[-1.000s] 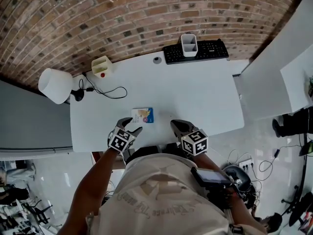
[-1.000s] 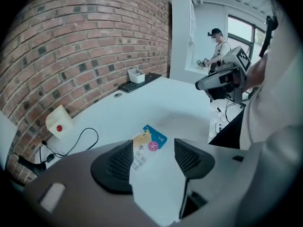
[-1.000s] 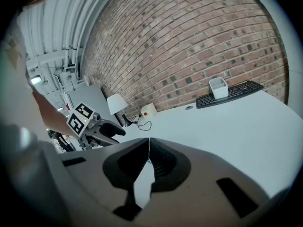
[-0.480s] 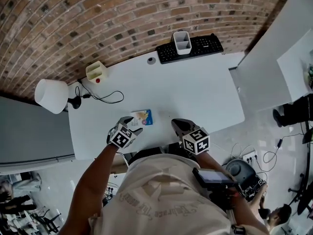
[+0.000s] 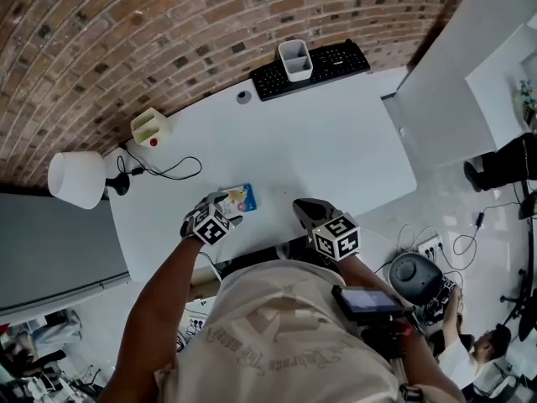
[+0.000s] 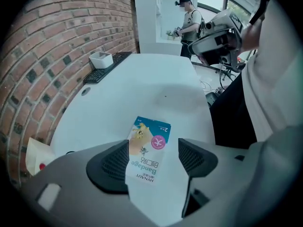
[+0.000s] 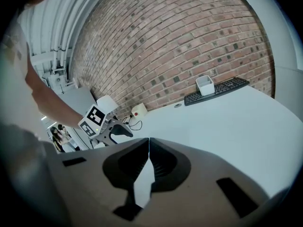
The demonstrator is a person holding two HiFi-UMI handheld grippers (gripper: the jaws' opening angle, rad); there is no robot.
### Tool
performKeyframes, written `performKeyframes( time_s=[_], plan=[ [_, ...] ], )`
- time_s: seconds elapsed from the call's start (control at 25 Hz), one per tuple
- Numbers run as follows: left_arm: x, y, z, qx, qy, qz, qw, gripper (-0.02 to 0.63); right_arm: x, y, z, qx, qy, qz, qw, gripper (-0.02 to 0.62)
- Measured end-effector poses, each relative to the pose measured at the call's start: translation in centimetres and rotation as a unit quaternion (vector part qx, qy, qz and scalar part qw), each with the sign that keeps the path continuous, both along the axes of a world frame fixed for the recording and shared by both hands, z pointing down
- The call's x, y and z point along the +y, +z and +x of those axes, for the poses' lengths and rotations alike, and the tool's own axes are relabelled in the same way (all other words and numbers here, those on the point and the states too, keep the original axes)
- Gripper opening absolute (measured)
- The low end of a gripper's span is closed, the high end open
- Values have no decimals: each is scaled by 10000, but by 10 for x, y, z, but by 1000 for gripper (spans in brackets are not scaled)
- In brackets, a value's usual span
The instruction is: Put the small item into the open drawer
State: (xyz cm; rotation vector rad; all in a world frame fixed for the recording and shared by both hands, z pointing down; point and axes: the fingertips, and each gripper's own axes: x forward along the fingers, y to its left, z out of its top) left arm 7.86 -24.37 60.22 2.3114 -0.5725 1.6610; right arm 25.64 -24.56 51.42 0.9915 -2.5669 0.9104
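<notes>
A small bandage box [image 5: 241, 197], blue and white with a pink circle, lies flat on the white desk [image 5: 336, 149] near its front edge. My left gripper [image 5: 221, 206] points steeply down over it. In the left gripper view the box [image 6: 148, 148] lies between the two dark pads [image 6: 115, 162], and the right pad stands clear of it. The left gripper [image 6: 154, 157] is open, and its jaws have just been opening. My right gripper [image 5: 305, 211] hovers at the desk's front edge, to the right of the box, shut with nothing in it [image 7: 148, 144]. No drawer shows in any view.
A black keyboard [image 5: 312, 60] with a white cup [image 5: 294, 58] sits at the desk's far edge. A white lamp [image 5: 74, 179], a cream switch box [image 5: 149, 127] and a black cable [image 5: 172, 168] occupy the far left. Another person [image 6: 190, 19] stands beyond the desk.
My left gripper has sunk toward the bandage box and rolled, so its jaws now straddle the box. The right gripper has kept its place.
</notes>
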Motion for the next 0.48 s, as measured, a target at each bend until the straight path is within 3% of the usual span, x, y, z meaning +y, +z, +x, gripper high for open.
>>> performKeyframes(
  time_s=[0.48],
  plan=[
    [-9, 30, 5, -493, 993, -424, 9929, 368, -1, 10, 15, 116, 339, -191, 9992, 6]
  ],
)
